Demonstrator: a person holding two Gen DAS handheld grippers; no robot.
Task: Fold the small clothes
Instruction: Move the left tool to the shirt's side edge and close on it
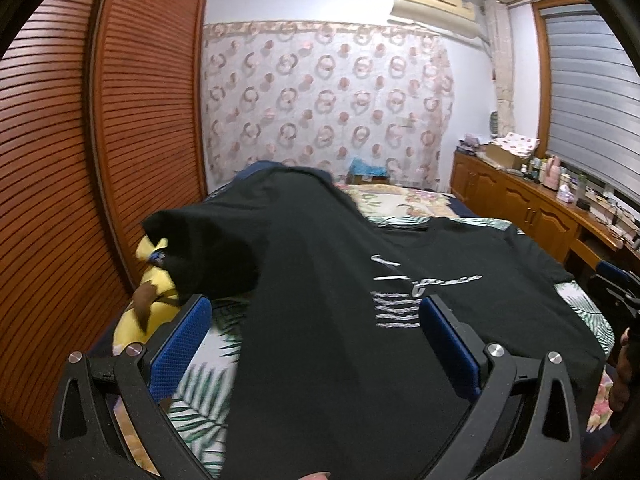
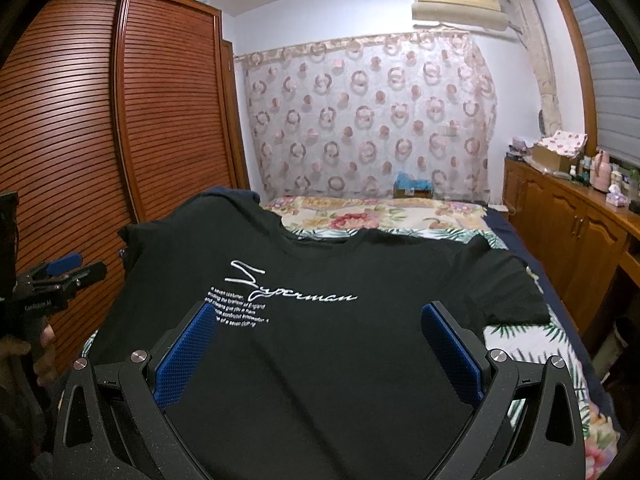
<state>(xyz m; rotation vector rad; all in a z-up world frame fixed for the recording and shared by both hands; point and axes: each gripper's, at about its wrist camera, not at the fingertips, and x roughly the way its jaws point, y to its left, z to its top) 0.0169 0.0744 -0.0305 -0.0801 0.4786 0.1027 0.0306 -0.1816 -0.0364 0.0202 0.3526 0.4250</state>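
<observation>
Black T-shirt (image 2: 320, 360) lies face-up on the bed (image 2: 532, 344) with its left side lifted in a loose hump, both the left gripper (image 1: 316, 336) and right gripper (image 2: 320, 340) spread and grasping nothing, so that raised fabric may slump into a crooked fold.

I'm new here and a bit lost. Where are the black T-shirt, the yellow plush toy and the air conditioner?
Black T-shirt with white script (image 2: 320, 344): right wrist view, chest.
Yellow plush toy (image 1: 158, 284): left wrist view, body.
Cream wall air conditioner (image 2: 458, 0): right wrist view, front panel.
</observation>
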